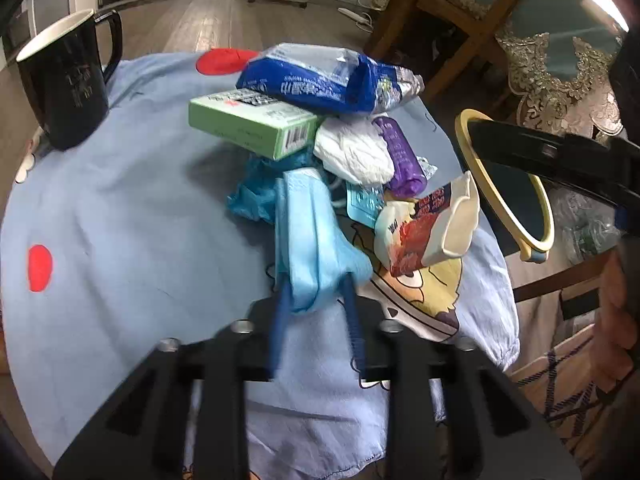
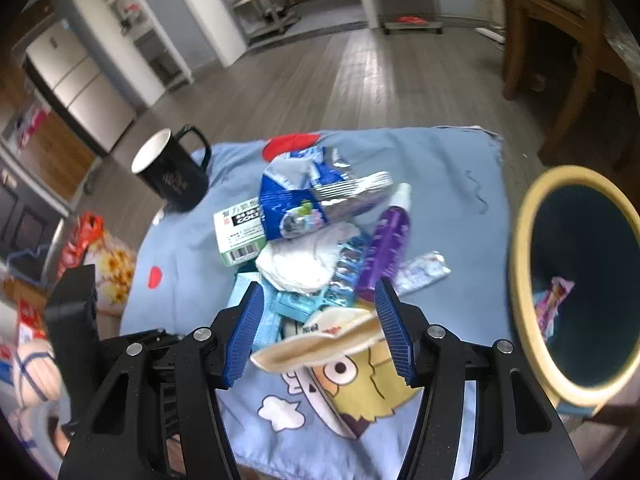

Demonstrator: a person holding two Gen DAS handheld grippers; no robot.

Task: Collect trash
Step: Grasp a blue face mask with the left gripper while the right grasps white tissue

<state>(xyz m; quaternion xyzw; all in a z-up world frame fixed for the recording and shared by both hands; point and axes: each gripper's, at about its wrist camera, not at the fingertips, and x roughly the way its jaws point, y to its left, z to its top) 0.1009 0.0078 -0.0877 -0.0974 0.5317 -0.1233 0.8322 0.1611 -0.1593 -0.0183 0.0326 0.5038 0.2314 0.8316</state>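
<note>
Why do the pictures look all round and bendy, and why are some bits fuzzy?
Left wrist view: the fisheye lens bends the edges, so the black mug with a white inside leans; the left gripper, pinching the light blue face mask, is smeared by motion. Right wrist view: dark corners, curved floorboards, and the squashed paper cup looks soft.

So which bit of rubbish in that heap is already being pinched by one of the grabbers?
The light blue face mask: the left gripper has its fingers closed on it. The crushed paper cup only sits between the right gripper's open fingers.
</note>
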